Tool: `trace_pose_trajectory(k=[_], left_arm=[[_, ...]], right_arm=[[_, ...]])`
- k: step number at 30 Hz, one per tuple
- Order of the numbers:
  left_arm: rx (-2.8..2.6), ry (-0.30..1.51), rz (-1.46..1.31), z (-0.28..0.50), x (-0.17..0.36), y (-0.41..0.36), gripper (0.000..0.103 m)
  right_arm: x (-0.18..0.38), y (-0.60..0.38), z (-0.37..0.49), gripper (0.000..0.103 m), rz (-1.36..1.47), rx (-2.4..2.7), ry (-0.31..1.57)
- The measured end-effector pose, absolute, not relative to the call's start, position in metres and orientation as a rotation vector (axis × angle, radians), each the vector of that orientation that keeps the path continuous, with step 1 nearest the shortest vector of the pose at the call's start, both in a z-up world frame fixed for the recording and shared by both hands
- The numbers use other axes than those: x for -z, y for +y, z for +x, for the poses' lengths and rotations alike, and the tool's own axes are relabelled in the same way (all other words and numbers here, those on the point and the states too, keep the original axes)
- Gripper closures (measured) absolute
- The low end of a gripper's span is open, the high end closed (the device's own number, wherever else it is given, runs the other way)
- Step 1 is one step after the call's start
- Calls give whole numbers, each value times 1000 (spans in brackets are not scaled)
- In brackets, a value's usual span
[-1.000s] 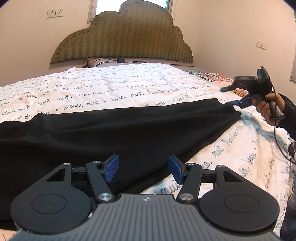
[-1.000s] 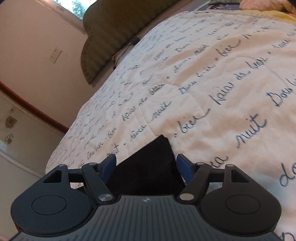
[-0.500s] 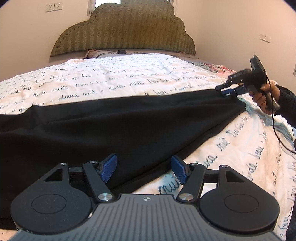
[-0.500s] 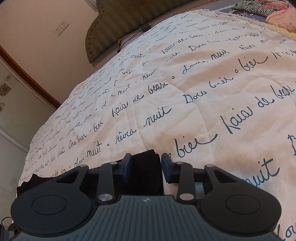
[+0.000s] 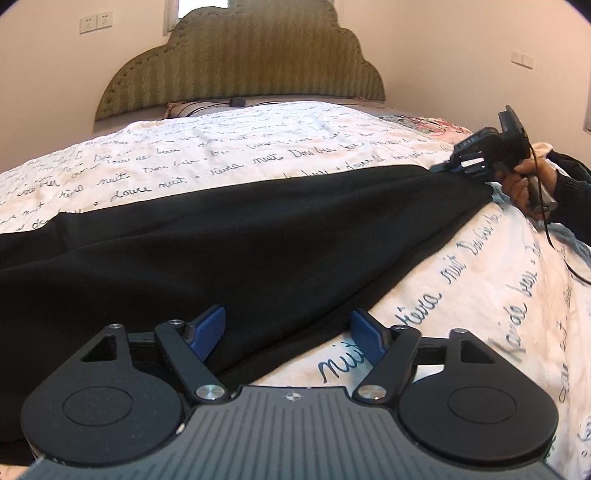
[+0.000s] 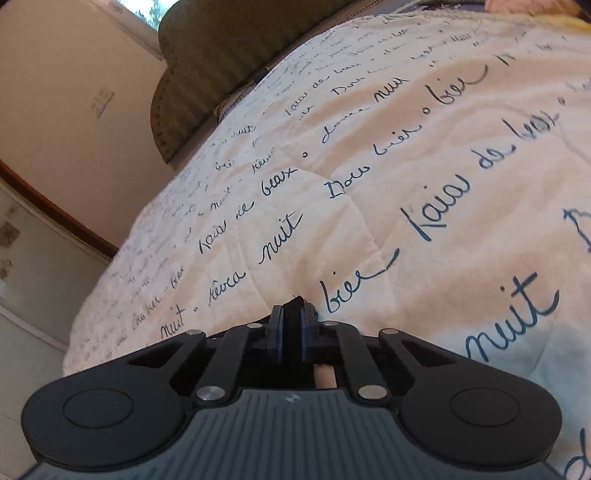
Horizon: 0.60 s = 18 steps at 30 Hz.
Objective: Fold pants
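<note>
Black pants [image 5: 229, 251] lie spread flat across the white bedspread [image 5: 229, 147] with blue handwriting. My left gripper [image 5: 288, 330] hovers low over their near edge, its jaws opening, blue pads apart; the cloth's hem runs between them without either pad pressing on it. At the far right corner of the pants the right gripper [image 5: 448, 167], held by a person's hand [image 5: 524, 184], is pinched on the fabric. In the right wrist view that gripper [image 6: 291, 315] is shut on a small black fold of the pants [image 6: 293, 308] that pokes out between its blue pads.
An olive padded headboard [image 5: 240, 62] stands at the far end, with a cable and small black device [image 5: 236, 102] on the pillows. A patterned cloth [image 5: 424, 123] lies at the far right. A cable [image 5: 554, 240] hangs from the right gripper. Wall sockets [image 5: 96, 22] at upper left.
The right gripper came down onto the pants' far corner and closed on the cloth. The left gripper's pads spread wider while it stayed over the near hem.
</note>
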<state>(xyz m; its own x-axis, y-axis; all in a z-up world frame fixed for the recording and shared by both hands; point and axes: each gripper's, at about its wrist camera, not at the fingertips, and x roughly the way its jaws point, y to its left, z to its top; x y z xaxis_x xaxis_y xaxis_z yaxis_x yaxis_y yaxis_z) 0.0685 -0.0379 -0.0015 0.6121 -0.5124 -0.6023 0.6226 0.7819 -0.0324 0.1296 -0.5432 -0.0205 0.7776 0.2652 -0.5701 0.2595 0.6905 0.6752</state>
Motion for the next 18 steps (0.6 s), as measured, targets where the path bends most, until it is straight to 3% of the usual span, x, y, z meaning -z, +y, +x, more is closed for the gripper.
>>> trace_pose_trajectory(k=[5,8,9,11,12,18], left_arm=[[649,607,174,65,-10,-35,28],[635,532,141,61,-34,-20,25],[619,524,116,64,-40,-13,20],[553,538,26,73,-48,2,18],[510,547,-28,76,-49,11,18],[231,547,-382,51,-39,77,19]], right_arm=[[12,-548,117,93,903,39,679],[-20,-543,91,86,915,72,569],[-33,-535,84,74,893,53,541],[-57,-506,77,25,838,-13,518],[-67,-486,78,21,812,-68,515],[-76,-351,150,21,824,-532,704]])
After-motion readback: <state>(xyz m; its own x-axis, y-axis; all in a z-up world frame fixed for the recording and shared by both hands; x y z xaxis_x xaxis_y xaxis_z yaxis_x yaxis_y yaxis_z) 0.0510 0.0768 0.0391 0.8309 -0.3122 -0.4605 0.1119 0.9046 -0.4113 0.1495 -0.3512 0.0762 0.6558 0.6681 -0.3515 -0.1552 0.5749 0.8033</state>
